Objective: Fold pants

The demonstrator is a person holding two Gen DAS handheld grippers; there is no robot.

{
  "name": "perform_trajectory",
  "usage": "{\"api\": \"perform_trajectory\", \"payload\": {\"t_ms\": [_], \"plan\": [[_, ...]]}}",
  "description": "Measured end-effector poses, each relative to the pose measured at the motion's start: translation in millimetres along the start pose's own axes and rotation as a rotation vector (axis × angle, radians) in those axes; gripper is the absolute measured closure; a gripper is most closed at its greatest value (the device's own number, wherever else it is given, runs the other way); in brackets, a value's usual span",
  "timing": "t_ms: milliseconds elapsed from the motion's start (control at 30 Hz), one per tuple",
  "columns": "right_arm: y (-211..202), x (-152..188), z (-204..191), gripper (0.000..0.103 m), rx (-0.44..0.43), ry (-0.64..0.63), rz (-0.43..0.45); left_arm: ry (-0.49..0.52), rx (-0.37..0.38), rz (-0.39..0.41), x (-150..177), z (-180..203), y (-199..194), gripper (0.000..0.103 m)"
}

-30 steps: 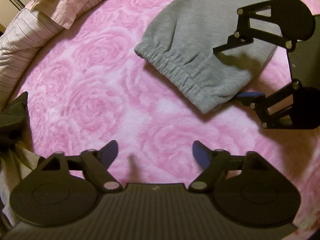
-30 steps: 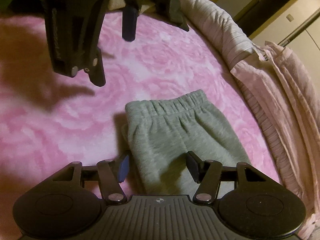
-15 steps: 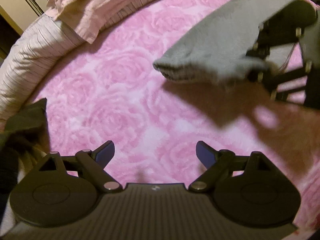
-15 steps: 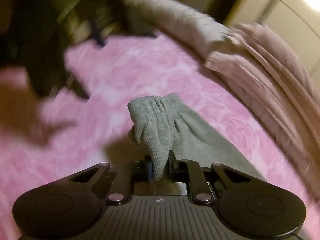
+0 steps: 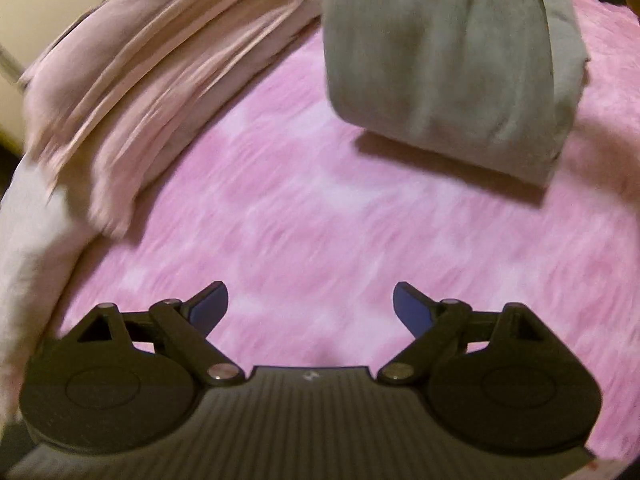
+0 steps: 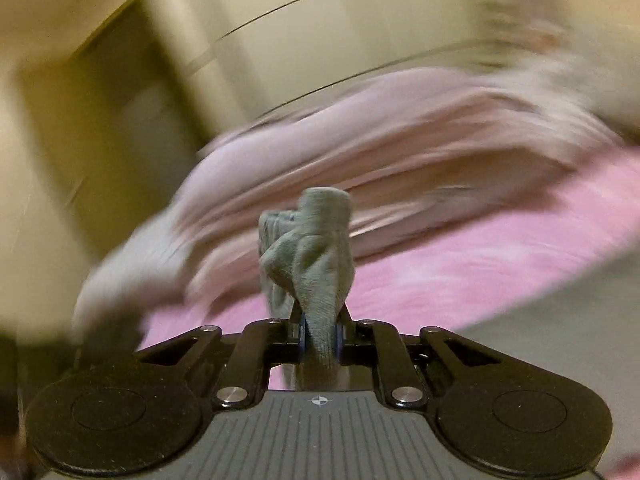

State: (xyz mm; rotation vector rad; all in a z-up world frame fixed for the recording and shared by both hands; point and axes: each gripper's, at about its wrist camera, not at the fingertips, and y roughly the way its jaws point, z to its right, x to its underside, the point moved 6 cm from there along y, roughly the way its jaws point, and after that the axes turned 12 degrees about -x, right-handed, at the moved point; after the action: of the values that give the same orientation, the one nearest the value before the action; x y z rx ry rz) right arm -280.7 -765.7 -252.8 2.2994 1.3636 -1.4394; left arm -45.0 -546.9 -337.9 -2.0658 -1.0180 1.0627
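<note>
Left wrist view, going L to R: pale pink crumpled sheet or blanket (image 5: 132, 92) filled the upper left of the frame, bunched along the edge of the bed w/ the pink rose-pattern fleece cover (image 5: 304, 216). Centre bottom: left claw (image 5: 310, 306) was spread wide, blue pads far apart, nothing between them, only pink cover under the gap. Upper right: grey sweat-fabric pants (image 5: 444, 64) hung as a doubled-over fold, lower edge just above the cover w/ a dark shadow beneath. Everything was smeared by motion blur.

Right wrist view, L to R: beige cupboard or wardrobe fronts (image 6: 120, 92) took up the left and top, w/ a ceiling light glare at top centre. Mid-frame: right claw (image 6: 319, 340) was pressed nearly together, pinching a bunched bit of the grey pants (image 6: 316, 256); fabric stood up out of the pads in a twisted wad w/ the gathered elastic hem at the top. Behind it, the pale pink sheet (image 6: 400, 160) ran across to the upper right; the pink cover (image 6: 480, 256) sat at centre right. Background badly blurred, so finer detail couldn't be told.
</note>
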Motion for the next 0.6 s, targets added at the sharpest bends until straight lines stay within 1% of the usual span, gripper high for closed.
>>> {"api": "perform_trajectory", "payload": {"t_ms": [33, 100, 167, 200, 233, 267, 333, 400, 433, 467, 500, 567, 600], "plan": [[-13.4, -4.6, 26.1, 0.094, 0.029, 0.064, 0.037, 0.023, 0.013, 0.007, -15.9, 14.9, 3.1, 0.016], [-39.0, 2.7, 102.5, 0.094, 0.076, 0.28, 0.101, 0.063, 0.048, 0.02, -44.5, 46.2, 9.6, 0.016], [-48.1, 24.7, 166.2, 0.094, 0.118, 0.467, 0.096, 0.108, 0.077, 0.043, -71.1, 75.9, 15.9, 0.016], [-50.5, 36.6, 190.4, 0.094, 0.143, 0.546, 0.08, 0.133, 0.094, 0.054, -85.5, 91.3, 19.0, 0.016], [-50.3, 48.0, 207.1, 0.094, 0.158, 0.583, 0.036, 0.151, 0.108, 0.063, -97.8, 103.5, 22.0, 0.016], [-49.9, 52.6, 211.7, 0.094, 0.151, 0.576, 0.004, 0.166, 0.122, 0.075, -112.0, 115.4, 24.8, 0.016], [-53.1, 55.2, 208.2, 0.093, 0.134, 0.542, -0.03, 0.184, 0.142, 0.09, -135.3, 131.4, 29.3, 0.016], [-60.4, 58.5, 206.5, 0.09, 0.148, 0.546, -0.05, 0.205, 0.149, 0.106, -157.7, 140.9, 35.3, 0.016], [-65.7, 63.1, 205.9, 0.088, 0.165, 0.553, -0.058, 0.212, 0.152, 0.109, -166.7, 143.5, 38.5, 0.016], [-70.8, 63.9, 208.7, 0.082, 0.196, 0.555, -0.071, 0.215, 0.157, 0.11, -174.0, 145.7, 42.3, 0.016], [-78.4, 62.8, 208.0, 0.078, 0.228, 0.537, -0.082, 0.214, 0.16, 0.111, -180.6, 145.7, 47.3, 0.016], [-92.3, 57.4, 201.1, 0.077, 0.267, 0.478, -0.082, 0.212, 0.164, 0.102, -189.8, 141.1, 60.6, 0.016], [-100.2, 51.6, 194.7, 0.076, 0.296, 0.426, -0.081, 0.211, 0.164, 0.098, -192.0, 139.0, 67.4, 0.017]]}}
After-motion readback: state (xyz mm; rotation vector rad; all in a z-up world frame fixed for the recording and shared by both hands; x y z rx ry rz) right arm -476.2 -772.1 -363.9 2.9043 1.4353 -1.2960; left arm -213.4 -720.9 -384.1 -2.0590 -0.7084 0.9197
